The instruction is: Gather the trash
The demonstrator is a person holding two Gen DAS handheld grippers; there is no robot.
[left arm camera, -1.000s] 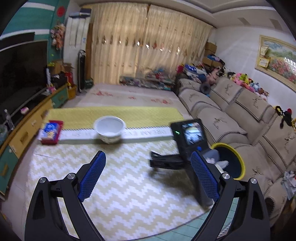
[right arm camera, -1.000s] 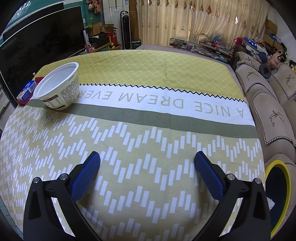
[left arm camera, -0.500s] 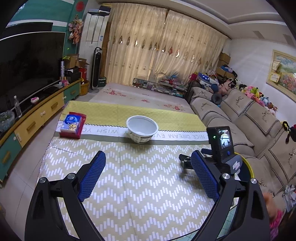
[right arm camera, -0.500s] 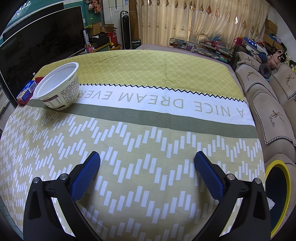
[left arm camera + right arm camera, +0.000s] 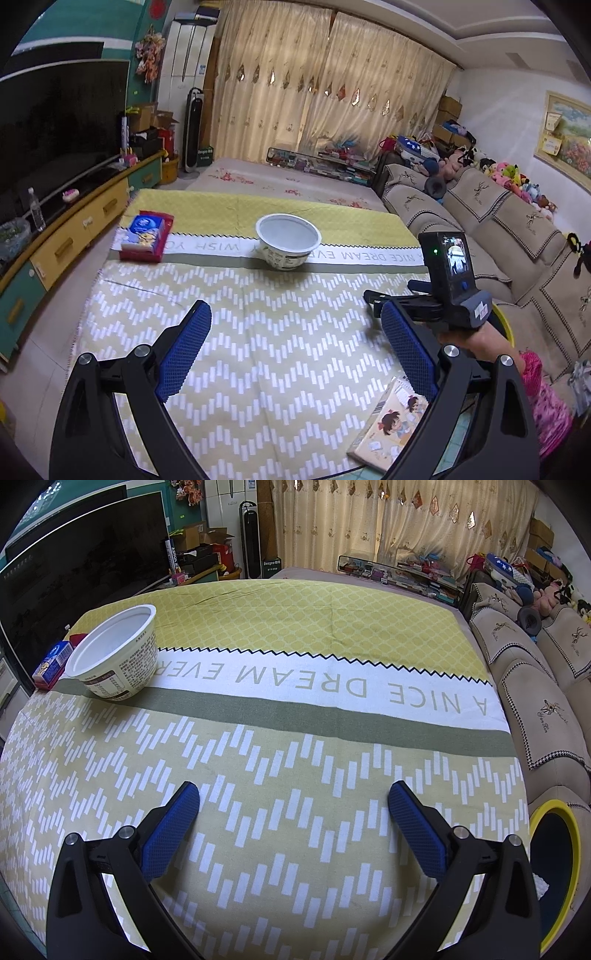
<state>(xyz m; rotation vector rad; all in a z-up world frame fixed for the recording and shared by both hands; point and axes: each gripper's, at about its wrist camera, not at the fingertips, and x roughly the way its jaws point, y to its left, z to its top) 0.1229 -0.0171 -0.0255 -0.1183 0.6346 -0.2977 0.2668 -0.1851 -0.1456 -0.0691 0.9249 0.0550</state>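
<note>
A white paper noodle bowl (image 5: 288, 245) stands empty on the yellow-green tablecloth (image 5: 258, 332), also at the left in the right wrist view (image 5: 114, 657). A blue-and-red snack box (image 5: 146, 236) lies at the table's far left (image 5: 53, 661). A yellow-rimmed bin (image 5: 554, 853) stands off the table's right side, with white trash inside. My left gripper (image 5: 295, 347) is open and empty above the near table. My right gripper (image 5: 291, 819) is open and empty over the cloth; its body shows in the left wrist view (image 5: 439, 295).
A picture book (image 5: 391, 424) lies at the table's near right corner. A beige sofa (image 5: 498, 236) runs along the right. A TV cabinet (image 5: 62, 236) and television stand at the left. Curtains and clutter fill the back.
The left gripper has pulled back and swung left, so the bowl and snack box sit more central and the book has come into view. The right gripper has not moved.
</note>
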